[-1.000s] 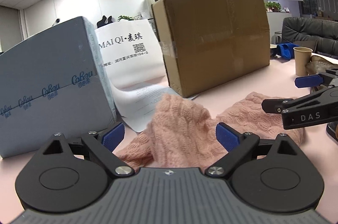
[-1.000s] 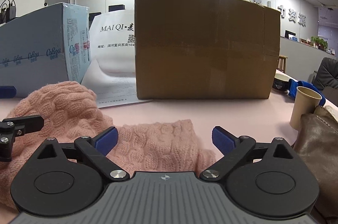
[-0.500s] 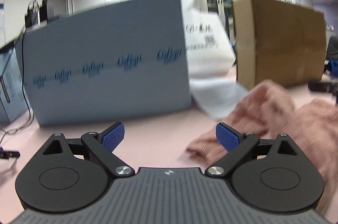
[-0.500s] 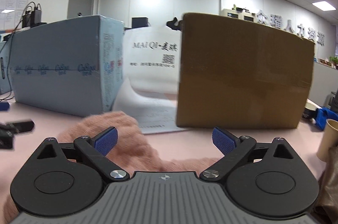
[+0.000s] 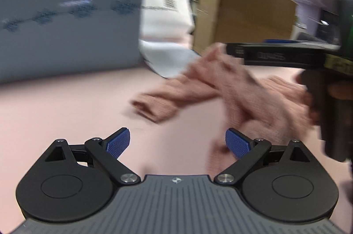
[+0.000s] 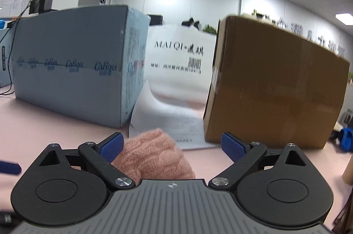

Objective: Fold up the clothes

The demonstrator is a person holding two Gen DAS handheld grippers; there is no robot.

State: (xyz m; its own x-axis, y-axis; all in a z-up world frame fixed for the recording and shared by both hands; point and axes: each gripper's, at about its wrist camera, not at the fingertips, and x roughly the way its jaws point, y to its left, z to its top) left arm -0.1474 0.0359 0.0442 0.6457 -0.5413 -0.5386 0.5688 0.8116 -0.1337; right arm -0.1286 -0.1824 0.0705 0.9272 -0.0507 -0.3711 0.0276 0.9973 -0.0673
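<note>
A pink knitted sweater [image 5: 238, 88] lies crumpled on the pink table [image 5: 66, 106], one sleeve stretched toward the left. My left gripper [image 5: 177, 143] is open and empty, hovering over bare table in front of the sleeve. The right gripper's body [image 5: 286, 55] shows above the sweater in the left wrist view, blurred. In the right wrist view my right gripper [image 6: 172, 145] is open, with a raised bump of the sweater [image 6: 154, 154] between its fingers, close to the left pad [image 6: 110, 145].
A grey-blue carton [image 6: 72, 70] stands at the back left, a white printed bag [image 6: 178, 79] in the middle and a brown cardboard box [image 6: 273, 88] at the back right. A blue object [image 6: 346, 139] sits at the far right edge.
My left gripper has swung left and pulled back from the sweater, then turned toward it again. My right gripper has moved left over the sweater's raised part. Both stayed open.
</note>
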